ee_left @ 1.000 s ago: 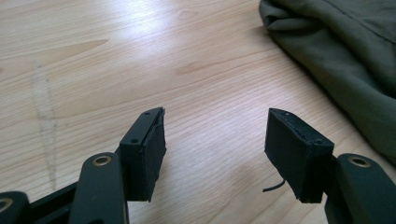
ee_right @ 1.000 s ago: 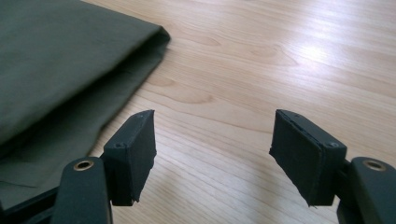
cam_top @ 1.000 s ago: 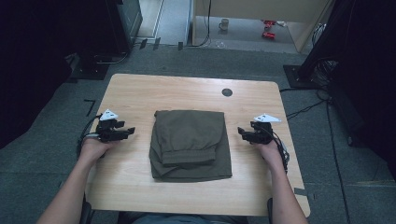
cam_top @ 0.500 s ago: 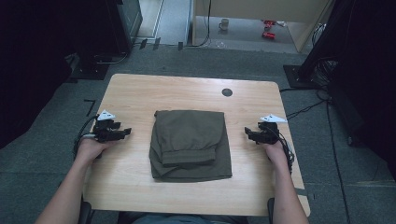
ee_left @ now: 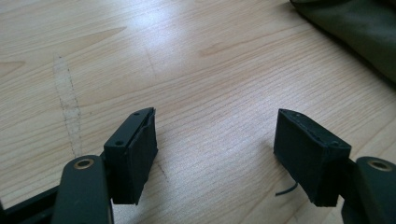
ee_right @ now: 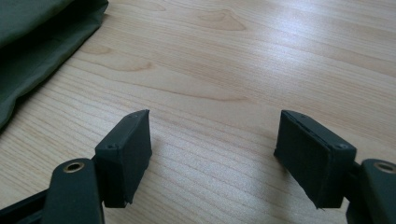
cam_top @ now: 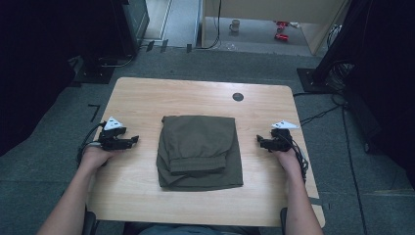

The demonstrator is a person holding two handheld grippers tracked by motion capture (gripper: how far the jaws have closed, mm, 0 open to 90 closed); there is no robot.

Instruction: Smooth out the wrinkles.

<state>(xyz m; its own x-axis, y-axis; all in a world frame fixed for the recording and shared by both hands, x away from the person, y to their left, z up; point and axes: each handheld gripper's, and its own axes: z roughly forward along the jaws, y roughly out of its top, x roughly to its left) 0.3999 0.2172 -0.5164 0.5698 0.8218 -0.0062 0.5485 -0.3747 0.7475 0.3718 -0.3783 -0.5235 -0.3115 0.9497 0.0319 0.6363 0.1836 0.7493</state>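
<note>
An olive-green folded garment (cam_top: 199, 151) lies flat in the middle of the wooden table (cam_top: 195, 98). My left gripper (cam_top: 131, 141) rests on the table to its left, jaws pointing at the cloth with bare wood between them (ee_left: 215, 140); its jaws have just been opening and hold nothing. The garment's edge (ee_left: 359, 28) shows at the top right of the left gripper view. On the other side my right gripper (cam_top: 259, 141) sits apart from the cloth, open and empty (ee_right: 212, 140), and its jaws have also just been opening. A corner of the garment (ee_right: 42, 37) fills the upper left there.
A small dark round hole (cam_top: 238, 96) sits in the tabletop near the far edge. Grey carpet surrounds the table, with black equipment stands (cam_top: 337, 54) and cables at the right and a dark cabinet (cam_top: 127, 24) at the far left.
Both hands have shifted slightly outward from the garment, staying on the table. The garment has not moved.
</note>
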